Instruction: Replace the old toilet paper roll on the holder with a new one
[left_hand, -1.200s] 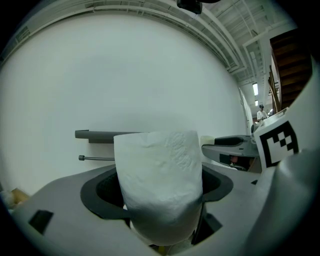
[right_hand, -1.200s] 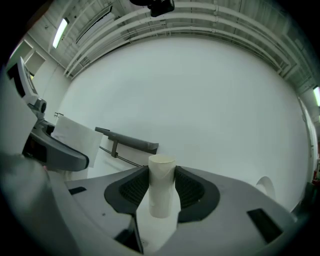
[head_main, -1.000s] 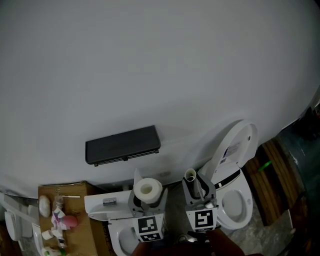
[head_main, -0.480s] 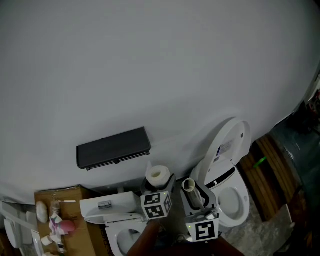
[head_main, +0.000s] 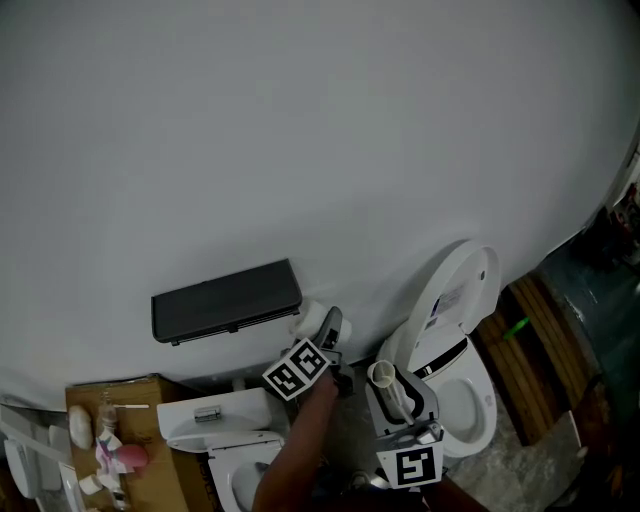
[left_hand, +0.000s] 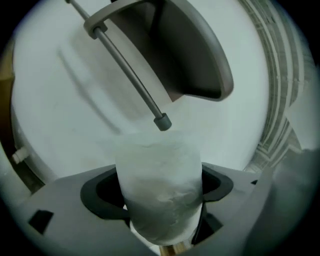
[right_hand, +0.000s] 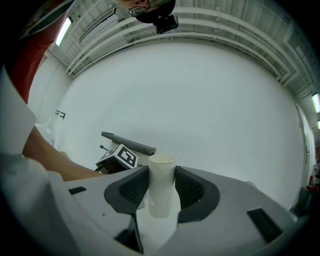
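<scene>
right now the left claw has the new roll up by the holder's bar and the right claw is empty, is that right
Not quite: the right claw is not empty. Its jaws are shut on a bare cardboard tube, as the right gripper view shows. The rest holds: the left claw has the new roll up by the holder's bar.

The bare holder rod (left_hand: 127, 75) ends openly before the roll (left_hand: 160, 190), cover (left_hand: 195, 55) close beside.
</scene>
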